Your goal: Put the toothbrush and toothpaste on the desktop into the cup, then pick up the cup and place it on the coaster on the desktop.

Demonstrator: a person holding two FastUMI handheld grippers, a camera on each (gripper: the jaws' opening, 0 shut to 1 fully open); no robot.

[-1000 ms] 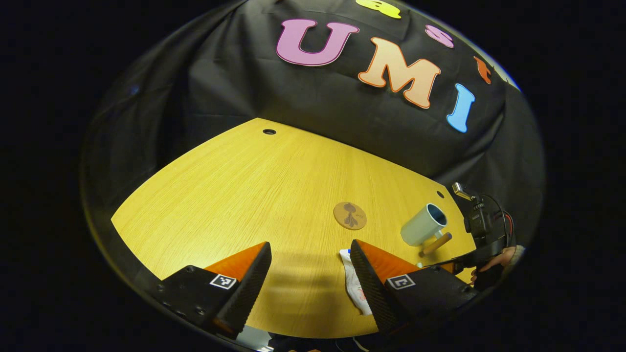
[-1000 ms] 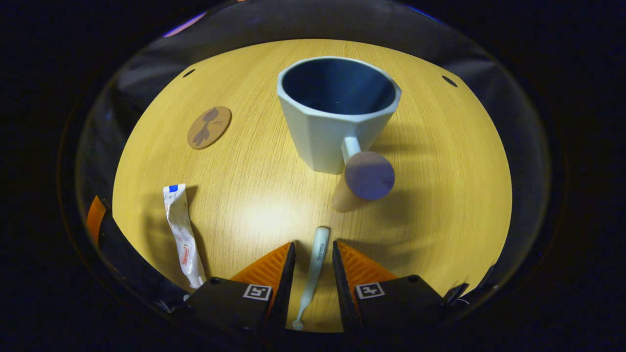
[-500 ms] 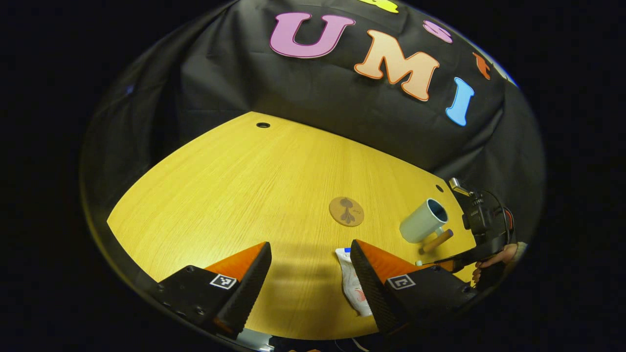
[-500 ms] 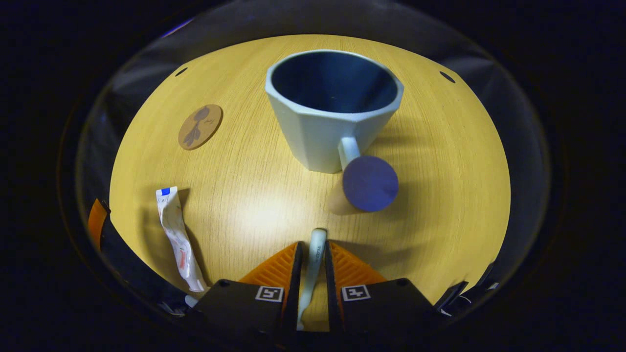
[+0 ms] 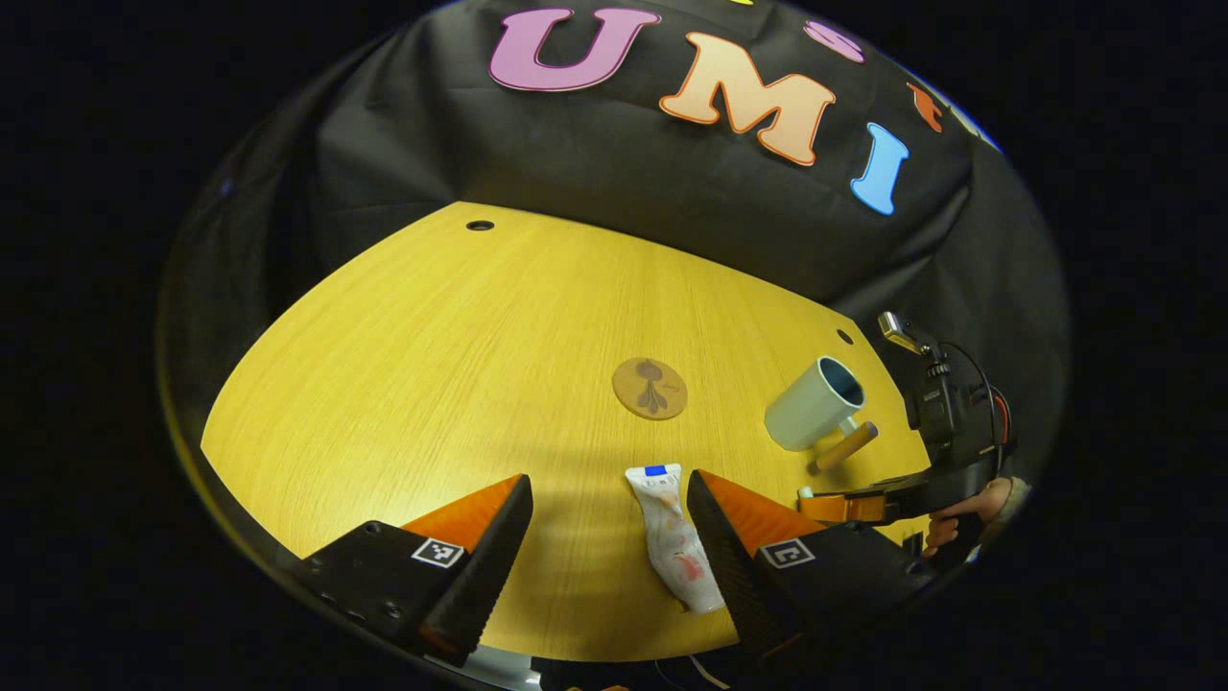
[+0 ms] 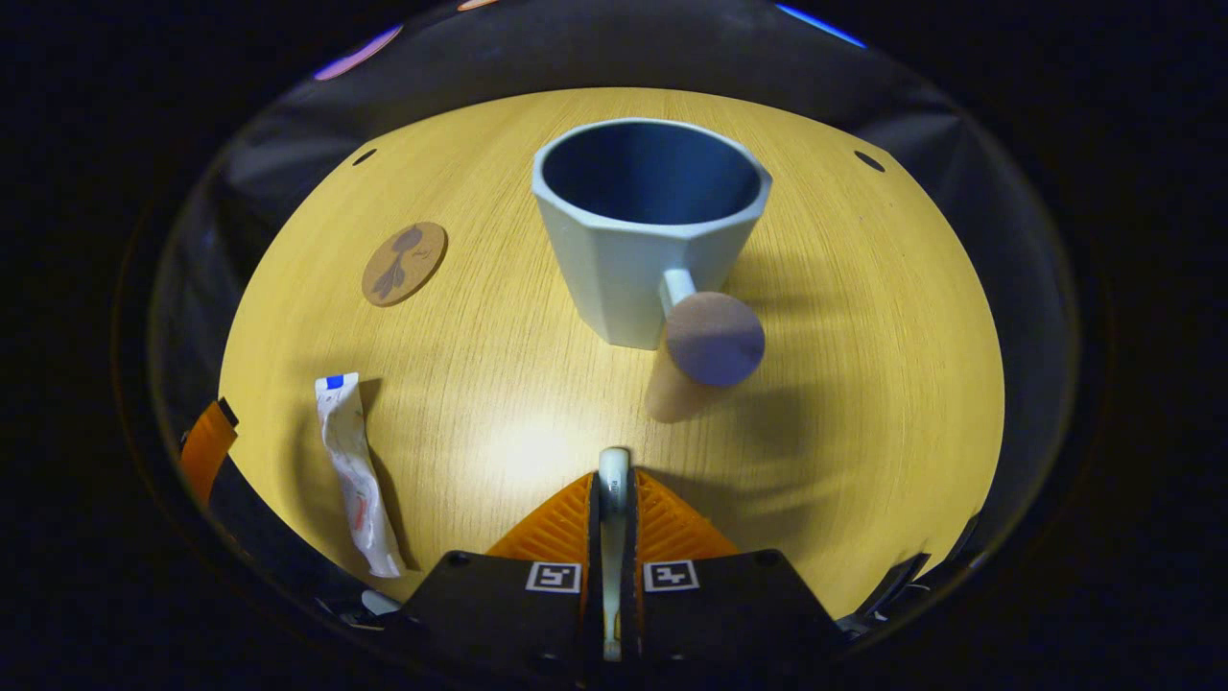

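Observation:
A pale blue cup (image 6: 645,226) with a wooden peg handle (image 6: 705,345) stands upright on the yellow desk (image 6: 844,317). My right gripper (image 6: 614,499) is shut on the pale toothbrush (image 6: 613,472), whose end pokes out toward the cup. The white toothpaste tube (image 6: 353,475) lies flat to the left. In the left gripper view the tube (image 5: 672,537) lies just inside the right finger of my open left gripper (image 5: 609,537). The round brown coaster (image 5: 650,388) sits beyond it, left of the cup (image 5: 814,403). The right gripper (image 5: 854,503) and a hand show at far right.
Black cloth walls rise close behind the desk. Small dark holes (image 5: 479,226) mark the desk's far corners. The desk's near edge runs just under both grippers.
The right gripper's fingers closed fully onto the toothbrush and lifted it a little. The left gripper shifted so the toothpaste tube now lies more between its fingers.

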